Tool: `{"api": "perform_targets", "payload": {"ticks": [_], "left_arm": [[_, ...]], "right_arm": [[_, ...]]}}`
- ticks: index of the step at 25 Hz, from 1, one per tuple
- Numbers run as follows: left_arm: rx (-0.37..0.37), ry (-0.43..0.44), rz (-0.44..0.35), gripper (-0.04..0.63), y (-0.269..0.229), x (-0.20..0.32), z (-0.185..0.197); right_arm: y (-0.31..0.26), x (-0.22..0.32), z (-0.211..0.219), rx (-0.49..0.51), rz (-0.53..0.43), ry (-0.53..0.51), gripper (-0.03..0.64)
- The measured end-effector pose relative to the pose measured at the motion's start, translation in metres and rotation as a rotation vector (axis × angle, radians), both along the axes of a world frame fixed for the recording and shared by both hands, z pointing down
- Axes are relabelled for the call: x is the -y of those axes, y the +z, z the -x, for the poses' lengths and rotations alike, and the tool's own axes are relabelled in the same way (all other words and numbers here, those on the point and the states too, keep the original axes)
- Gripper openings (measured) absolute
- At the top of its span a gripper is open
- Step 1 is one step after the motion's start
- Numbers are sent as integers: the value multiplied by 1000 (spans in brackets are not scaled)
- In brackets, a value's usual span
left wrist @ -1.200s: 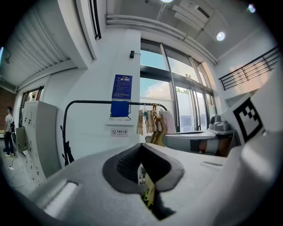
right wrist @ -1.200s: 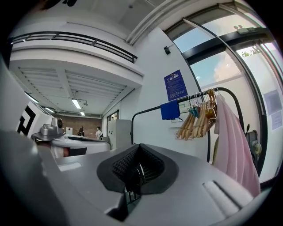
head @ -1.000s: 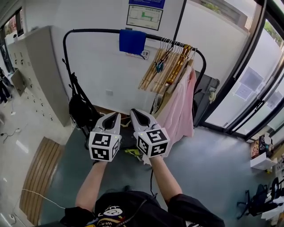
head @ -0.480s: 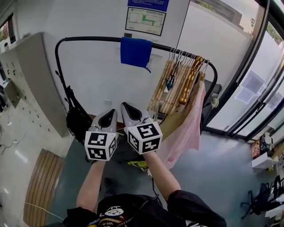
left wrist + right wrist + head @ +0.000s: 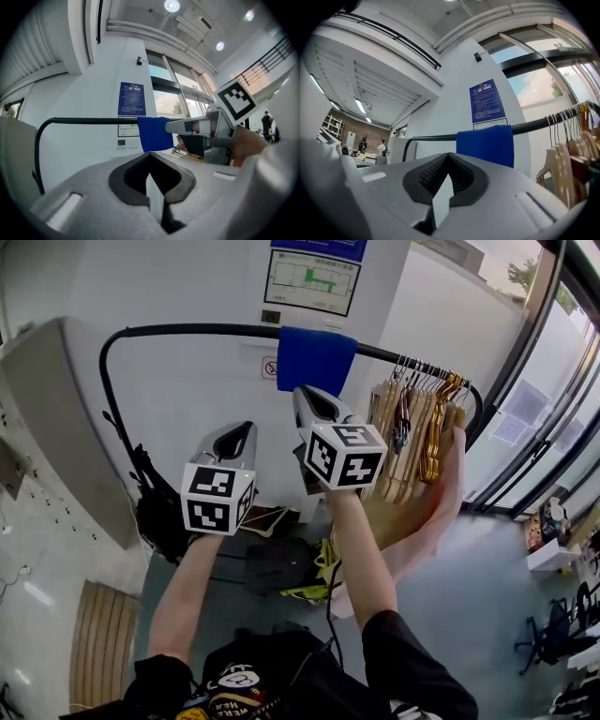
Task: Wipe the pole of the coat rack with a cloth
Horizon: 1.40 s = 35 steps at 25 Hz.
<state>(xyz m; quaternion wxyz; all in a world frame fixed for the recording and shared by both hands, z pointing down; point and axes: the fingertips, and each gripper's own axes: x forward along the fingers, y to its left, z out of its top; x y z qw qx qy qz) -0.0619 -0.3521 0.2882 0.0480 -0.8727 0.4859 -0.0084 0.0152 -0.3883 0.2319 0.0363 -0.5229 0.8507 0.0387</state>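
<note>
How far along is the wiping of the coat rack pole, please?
Nothing looks wiped yet: the blue cloth hangs draped over the pole. In hand: the right gripper, shut and empty, is held up below the cloth; the left gripper, also shut, sits lower. Left: grasp the cloth and wipe.

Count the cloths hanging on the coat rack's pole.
1: a blue cloth draped over the top pole, left of the wooden hangers. The pink garment at the right end could hide another.
</note>
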Motion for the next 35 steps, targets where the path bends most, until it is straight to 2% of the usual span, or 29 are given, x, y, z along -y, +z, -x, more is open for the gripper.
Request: {"api": "perform_targets", "payload": {"ticks": [4,8,12,16,23,30,35], "left_arm": [[-34,12,-23,3,-32,36,9],[-25,15,-51,3,-46,50,10],[-21,17,-43,3,-41,57,7],[-44,26,-37,3,-42,62,8],[-88,-14,-63,3,-50,67,29],[-121,-137,-61,2,-47,57,89],[-108,-257,-76,2,-49,38,139]], "right_arm": [[-47,33,-24,10,-35,73,2],[-82,66,-43,-25,-44,152,2],[-73,92,-55,-7,13,197,2],[-68,95,-45,8,4,184,2],[-69,113,35,-49,1,51,2],[-68,143,157,-80,16,-95,2],[-62,156,240,-102,56,-182,2]]}}
